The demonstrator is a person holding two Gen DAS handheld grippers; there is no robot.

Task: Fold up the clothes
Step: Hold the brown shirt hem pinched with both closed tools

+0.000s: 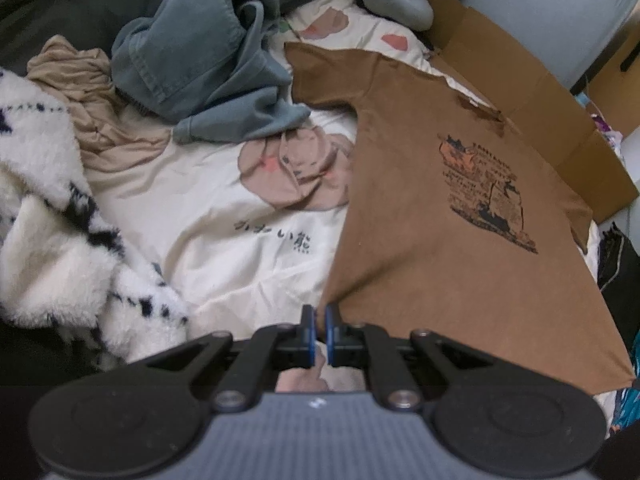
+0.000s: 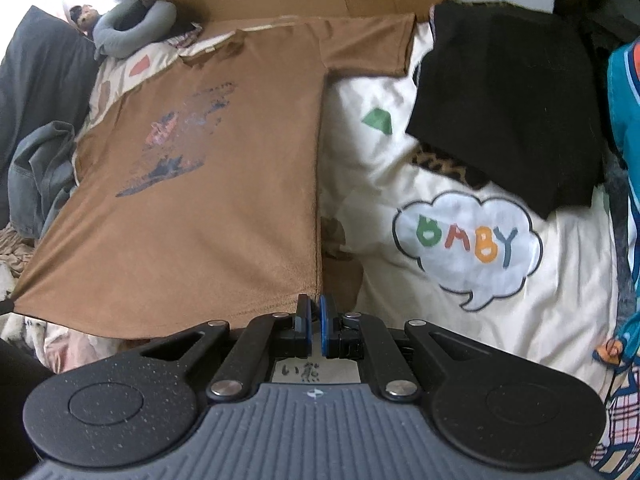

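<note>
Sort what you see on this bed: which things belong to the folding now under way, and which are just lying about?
In the job:
brown T-shirt
left gripper, pinching one bottom corner
right gripper, pinching the other

Lying about:
grey-blue sweatshirt
beige garment
fluffy white blanket
black garment
cardboard

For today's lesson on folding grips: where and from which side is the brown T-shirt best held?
At its two bottom hem corners, approached from the hem side. The brown T-shirt lies front-up, its straight hem nearest; the left gripper and right gripper are each shut on a corner, and the hem hangs taut between them.
</note>
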